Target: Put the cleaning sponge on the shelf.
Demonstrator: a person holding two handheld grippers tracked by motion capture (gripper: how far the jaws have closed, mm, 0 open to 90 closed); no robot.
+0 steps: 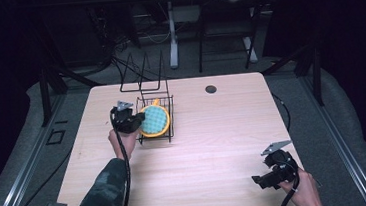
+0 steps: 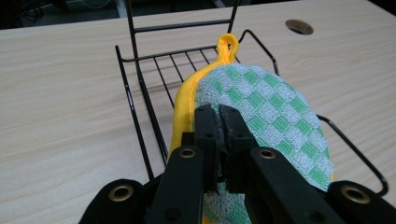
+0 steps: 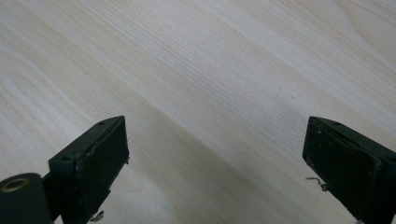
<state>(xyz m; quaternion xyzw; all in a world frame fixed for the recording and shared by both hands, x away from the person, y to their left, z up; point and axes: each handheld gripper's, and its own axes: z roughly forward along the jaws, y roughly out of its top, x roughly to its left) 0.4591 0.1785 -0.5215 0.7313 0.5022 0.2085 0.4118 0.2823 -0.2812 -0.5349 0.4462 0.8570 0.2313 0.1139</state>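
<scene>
Got my left gripper (image 2: 218, 116) jaws pinched on the edge of the green-checked pot holder (image 2: 261, 112) so it stands up inside the wire rack (image 2: 140, 93), while my right gripper (image 3: 215, 172) idles, jaws spread over bare table (image 3: 210, 70).

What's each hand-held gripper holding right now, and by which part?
Left hand-held gripper pinches the near edge of the round green-checked, yellow-rimmed pot holder in the black wire rack. Right hand-held gripper is open, holding nothing.
</scene>
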